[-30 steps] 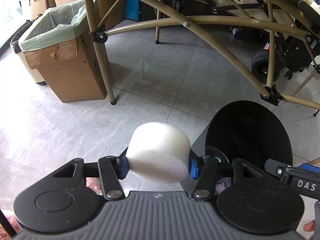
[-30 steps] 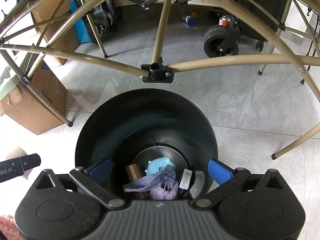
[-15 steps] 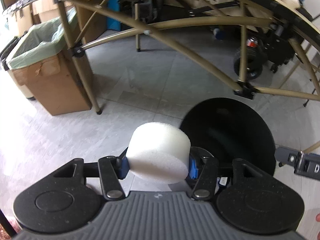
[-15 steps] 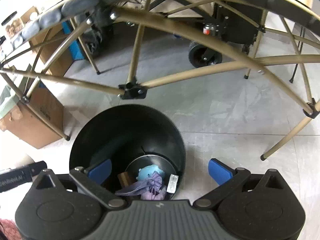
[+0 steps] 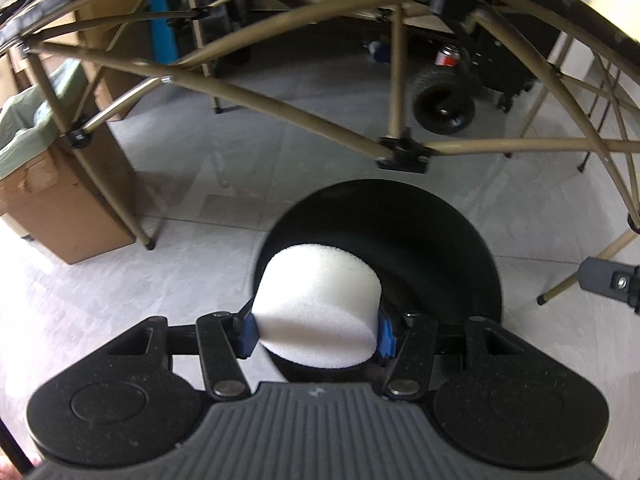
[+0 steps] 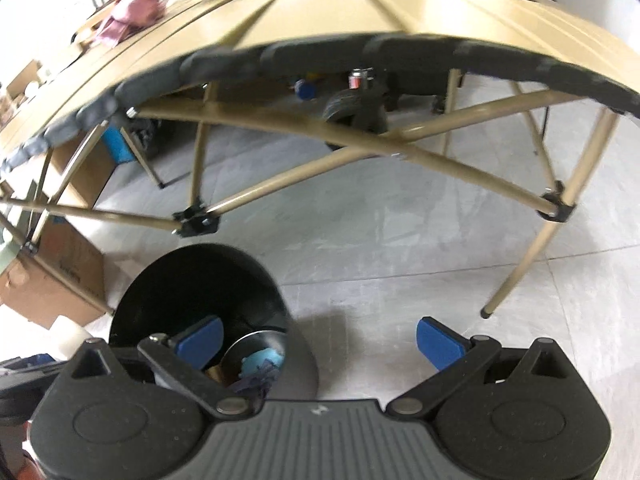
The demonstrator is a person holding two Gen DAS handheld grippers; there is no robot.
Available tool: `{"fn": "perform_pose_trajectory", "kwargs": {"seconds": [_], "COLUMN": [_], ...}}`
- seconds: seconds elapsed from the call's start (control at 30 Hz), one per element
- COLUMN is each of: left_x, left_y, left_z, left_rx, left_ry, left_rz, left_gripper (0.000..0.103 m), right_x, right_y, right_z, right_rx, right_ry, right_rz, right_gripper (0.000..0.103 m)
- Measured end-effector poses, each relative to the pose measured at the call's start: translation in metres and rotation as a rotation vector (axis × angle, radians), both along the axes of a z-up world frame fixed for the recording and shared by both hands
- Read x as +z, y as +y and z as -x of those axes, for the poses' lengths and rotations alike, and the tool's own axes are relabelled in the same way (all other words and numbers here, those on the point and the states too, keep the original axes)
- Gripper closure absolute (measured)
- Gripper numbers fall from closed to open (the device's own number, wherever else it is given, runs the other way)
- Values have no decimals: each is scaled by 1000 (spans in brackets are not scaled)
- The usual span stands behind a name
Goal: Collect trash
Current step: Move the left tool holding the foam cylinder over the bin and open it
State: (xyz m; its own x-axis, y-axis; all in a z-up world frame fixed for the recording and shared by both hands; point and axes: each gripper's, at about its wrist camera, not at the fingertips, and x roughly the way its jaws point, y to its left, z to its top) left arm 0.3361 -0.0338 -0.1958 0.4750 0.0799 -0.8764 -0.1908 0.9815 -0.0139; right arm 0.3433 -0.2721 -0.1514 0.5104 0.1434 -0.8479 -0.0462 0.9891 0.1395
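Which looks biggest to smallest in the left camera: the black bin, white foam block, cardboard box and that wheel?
1. Black bin
2. Cardboard box, partly cut off
3. White foam block, enlarged by nearness
4. Wheel, farthest away

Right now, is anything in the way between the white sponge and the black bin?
Nothing visible. The left gripper holds the white foam piece right over the black bin's open mouth, and no table bar crosses between them.
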Motion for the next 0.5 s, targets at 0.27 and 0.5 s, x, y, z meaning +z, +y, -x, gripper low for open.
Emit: {"fn": "perform_pose_trajectory", "kwargs": {"seconds": [0.27, 0.5], "left_x": [-8, -24], "left_y": [-30, -49], "left_z": [-13, -22], "left_rx": [-49, -67], "left_ry": [25, 68], "left_rz": [19, 38], "left_gripper": [48, 48], "right_x": [4, 0], "right_y": [-27, -32], "right_z": [-2, -1], "right_rx": [-64, -89], "right_ry": [-8, 6], "right_rz": [-23, -22], "right_gripper": [0, 0]}}
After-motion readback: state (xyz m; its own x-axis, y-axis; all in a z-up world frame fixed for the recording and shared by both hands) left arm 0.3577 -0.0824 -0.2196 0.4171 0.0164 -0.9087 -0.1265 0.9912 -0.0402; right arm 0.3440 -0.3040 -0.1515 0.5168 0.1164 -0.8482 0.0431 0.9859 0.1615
